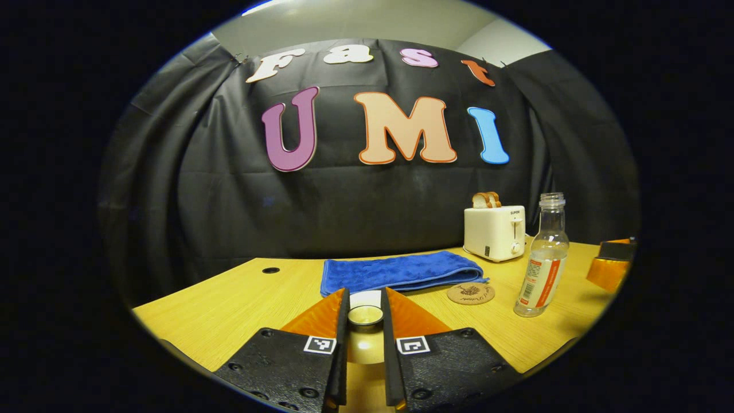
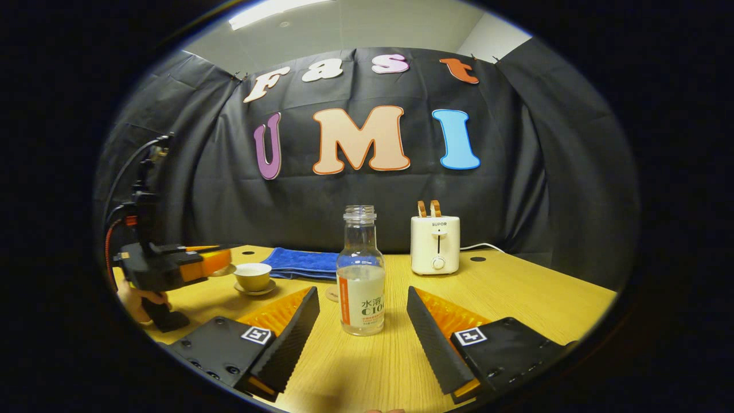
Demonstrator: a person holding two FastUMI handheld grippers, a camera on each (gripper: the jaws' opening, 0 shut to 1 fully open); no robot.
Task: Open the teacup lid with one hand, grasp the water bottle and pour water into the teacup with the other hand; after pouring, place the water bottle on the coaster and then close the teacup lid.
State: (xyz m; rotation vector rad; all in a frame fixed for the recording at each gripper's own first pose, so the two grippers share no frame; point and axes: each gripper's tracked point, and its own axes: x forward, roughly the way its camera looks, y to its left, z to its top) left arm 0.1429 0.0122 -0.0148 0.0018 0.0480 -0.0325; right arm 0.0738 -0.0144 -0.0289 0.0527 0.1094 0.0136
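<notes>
In the left gripper view, your left gripper (image 1: 365, 321) had its two fingers drawn close together with a small round thing (image 1: 365, 315) between them, most likely the teacup lid, though whether both fingers pressed on it was not clear to me. Beyond it lay a folded blue towel (image 1: 401, 272) on the surface (image 1: 229, 304), with the round coaster (image 1: 471, 293) just beside the towel's near corner and bare. The water bottle (image 1: 542, 261) stood upright and uncapped a little past the coaster, near the toaster (image 1: 495, 232).

In the right gripper view, your right gripper (image 2: 362, 321) was wide open with the water bottle (image 2: 360, 275) standing between its fingers, touched by neither. Some water showed in the bottle's lower half. The teacup (image 2: 253, 276) sat on its saucer with no lid on it, and your left gripper (image 2: 215, 259) hung just beside it, a hand (image 2: 137, 304) holding it from below.

So I judged the lid step done (or nearly so), while the grasp of the bottle was only being lined up. Pouring, setting the bottle on the coaster and closing the teacup all remained ahead of you.
</notes>
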